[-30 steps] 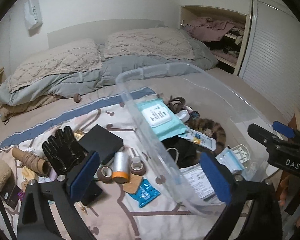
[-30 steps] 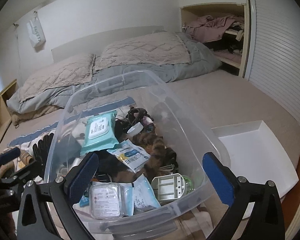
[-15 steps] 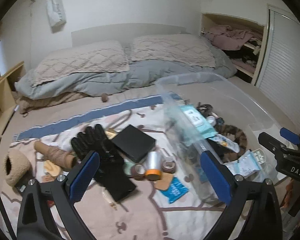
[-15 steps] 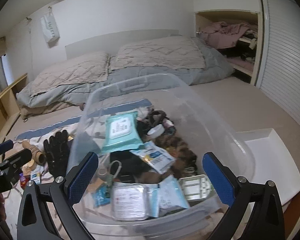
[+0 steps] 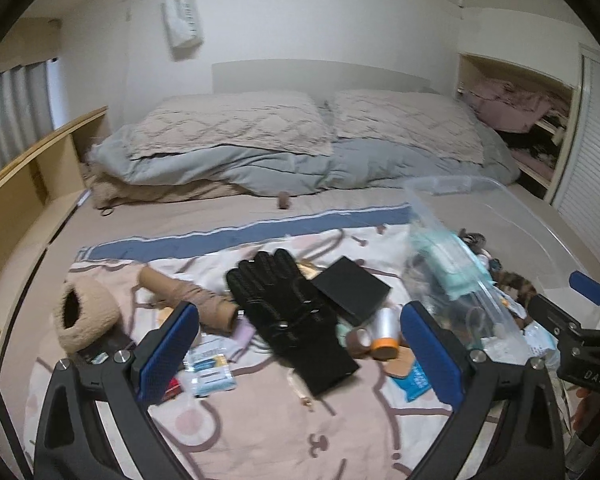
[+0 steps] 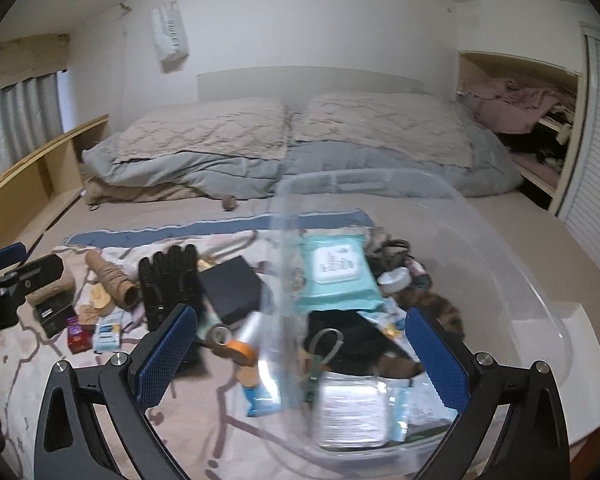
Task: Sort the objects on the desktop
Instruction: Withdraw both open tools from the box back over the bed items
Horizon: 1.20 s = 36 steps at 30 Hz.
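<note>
My left gripper hangs open above the patterned blanket, with a black glove lying between and just beyond its fingers. Around the glove lie a black box, a brown tape roll, a silver roll with an orange end, a blue packet and a brown rolled sock. My right gripper is open and empty over the near left wall of the clear plastic bin. The bin holds a teal wipes pack, scissors and several packets.
A fuzzy beige slipper and small packets lie at the blanket's left. A white lid sits right of the bin. Pillows and a grey duvet fill the far bed. A wooden shelf runs along the left.
Both grippers have swung left. The left one moved off the bin and now faces the loose items with the glove centred. The right one shifted toward the bin's left wall. Both stayed open.
</note>
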Tool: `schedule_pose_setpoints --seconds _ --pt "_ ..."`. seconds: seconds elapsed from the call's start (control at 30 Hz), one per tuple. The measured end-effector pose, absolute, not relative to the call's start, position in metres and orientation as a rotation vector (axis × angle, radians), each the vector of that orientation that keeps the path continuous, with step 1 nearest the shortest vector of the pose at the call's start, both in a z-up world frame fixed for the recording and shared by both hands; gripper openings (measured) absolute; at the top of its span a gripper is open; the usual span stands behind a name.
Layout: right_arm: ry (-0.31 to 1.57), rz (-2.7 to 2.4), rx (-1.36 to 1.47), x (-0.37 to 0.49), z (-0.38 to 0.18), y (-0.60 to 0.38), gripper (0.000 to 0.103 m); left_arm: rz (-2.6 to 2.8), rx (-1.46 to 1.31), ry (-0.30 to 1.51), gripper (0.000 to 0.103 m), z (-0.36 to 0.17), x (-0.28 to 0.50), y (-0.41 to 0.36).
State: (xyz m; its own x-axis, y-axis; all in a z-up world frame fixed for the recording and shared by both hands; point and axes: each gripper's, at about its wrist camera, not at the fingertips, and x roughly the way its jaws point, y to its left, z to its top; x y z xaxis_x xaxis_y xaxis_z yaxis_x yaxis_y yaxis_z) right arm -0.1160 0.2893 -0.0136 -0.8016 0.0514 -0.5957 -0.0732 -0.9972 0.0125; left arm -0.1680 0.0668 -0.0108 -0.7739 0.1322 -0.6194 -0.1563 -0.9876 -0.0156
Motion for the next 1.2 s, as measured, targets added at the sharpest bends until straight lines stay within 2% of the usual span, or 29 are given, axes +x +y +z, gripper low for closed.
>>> schedule_pose_setpoints --seconds 0.43,0.77,0.97,1.2 --pt "-0.039 3.107 -0.903 -0.109 -0.002 0.229 0.103 2.931 -0.931 0.025 0.101 0.0 -0.147 0.002" --pt "-0.032 3.199 -0.922 -0.112 -0.005 0.199 0.103 3.006 -0.889 0.005 0.101 0.004 -0.132 -0.04" --pt "-0.062 3.209 -0.97 -0.123 -0.016 0.185 0.103 3.049 -0.898 0.036 0.101 -0.004 -0.129 -0.061" --pt "-0.015 3.235 -1.012 -0.142 -0.024 0.171 0.103 3.087 -0.947 0.015 0.101 -0.02 -0.138 -0.082"
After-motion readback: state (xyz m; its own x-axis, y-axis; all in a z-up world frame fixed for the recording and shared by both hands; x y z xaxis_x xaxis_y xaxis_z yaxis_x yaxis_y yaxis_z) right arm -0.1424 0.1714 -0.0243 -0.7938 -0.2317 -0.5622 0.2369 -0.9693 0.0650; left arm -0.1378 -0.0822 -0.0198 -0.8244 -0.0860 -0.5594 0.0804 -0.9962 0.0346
